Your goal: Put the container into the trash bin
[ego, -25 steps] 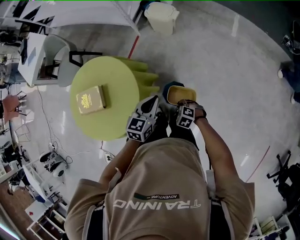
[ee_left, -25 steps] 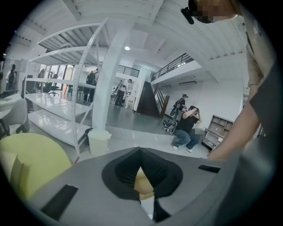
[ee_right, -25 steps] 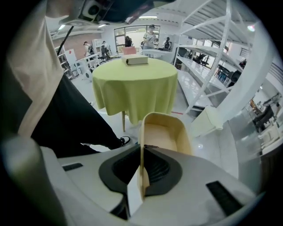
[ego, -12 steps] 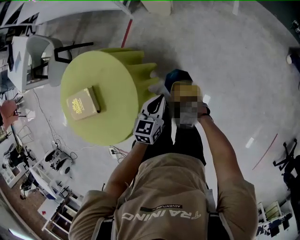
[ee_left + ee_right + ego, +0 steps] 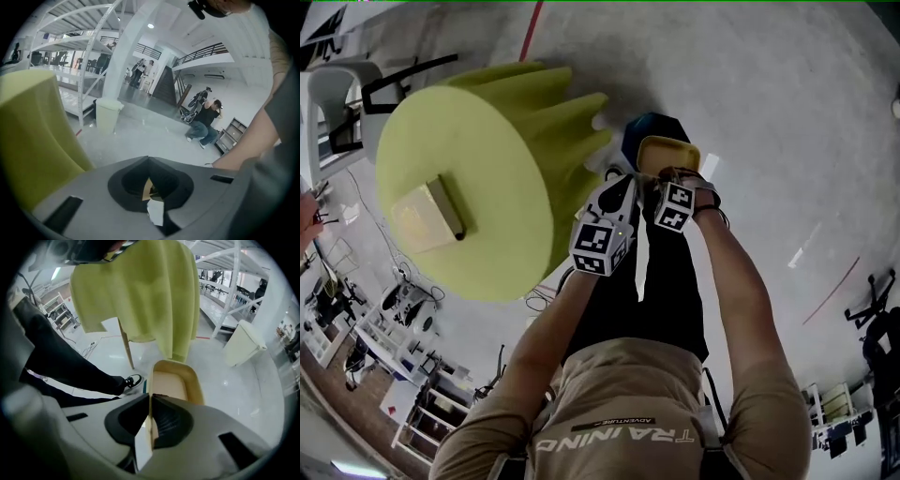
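Right gripper (image 5: pixel 151 401): jaws nearly together, pinching one thin wall of the container (image 5: pixel 172 380). The wall runs straight into the gap between the pads. The tray's long axis continues along the line the gripper points, away from the fingertips, with the open side facing the camera. The rest of the tray sits to the right of the pinched wall in the right gripper view.

Head view: the container hangs off the edge of the yellow-green table (image 5: pixel 459 178), low and near the floor. It is directly over a dark teal trash bin (image 5: pixel 649 127), covering most of the bin's mouth. A sliver of teal also shows just beside the tray in the right gripper view.

Left gripper (image 5: pixel 622 187): jaws together, and I can make out nothing held between them. It is just beside the right gripper, on the table side, apart from the tray.

Judgement: the bin lies below and just beyond the tray, so the release belongs to the right gripper alone.
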